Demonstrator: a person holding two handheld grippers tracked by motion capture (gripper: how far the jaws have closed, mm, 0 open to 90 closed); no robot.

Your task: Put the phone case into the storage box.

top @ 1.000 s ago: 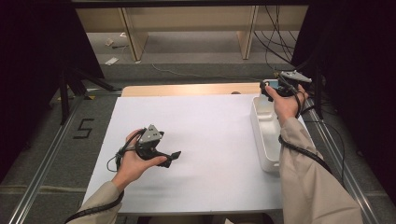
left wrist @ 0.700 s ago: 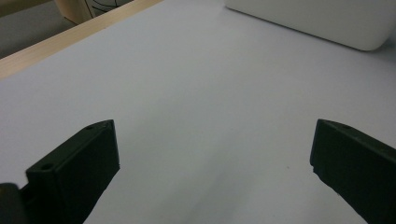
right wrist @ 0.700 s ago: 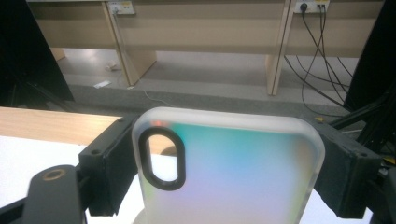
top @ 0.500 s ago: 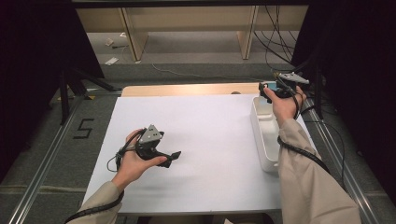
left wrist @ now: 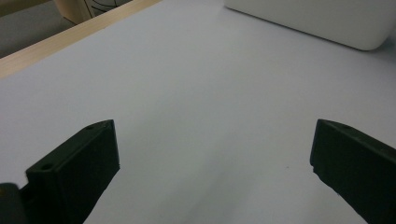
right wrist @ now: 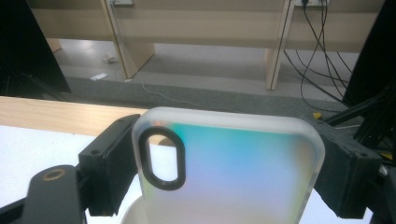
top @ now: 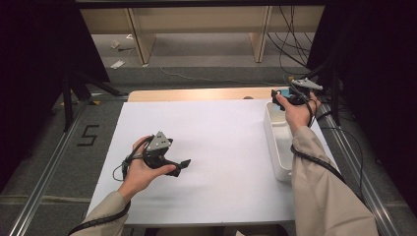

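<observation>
A frosted phone case with a blue-green sheen and an oval camera cut-out stands upright between the jaws of my right gripper, which is shut on its two long edges. From above, the right gripper hovers over the far end of a white bin at the table's right, and the case is a small blue patch at its tip. My left gripper rests low over the white sheet at front left. Its jaws stand wide apart in the left gripper view, with nothing between them.
The long white bin runs along the right edge of the sheet. A strip of wooden tabletop shows beyond the sheet's far edge. Past the table are grey floor, wooden furniture legs and loose cables.
The right hand has drifted very slightly left and down with the case. The left hand has kept still.
</observation>
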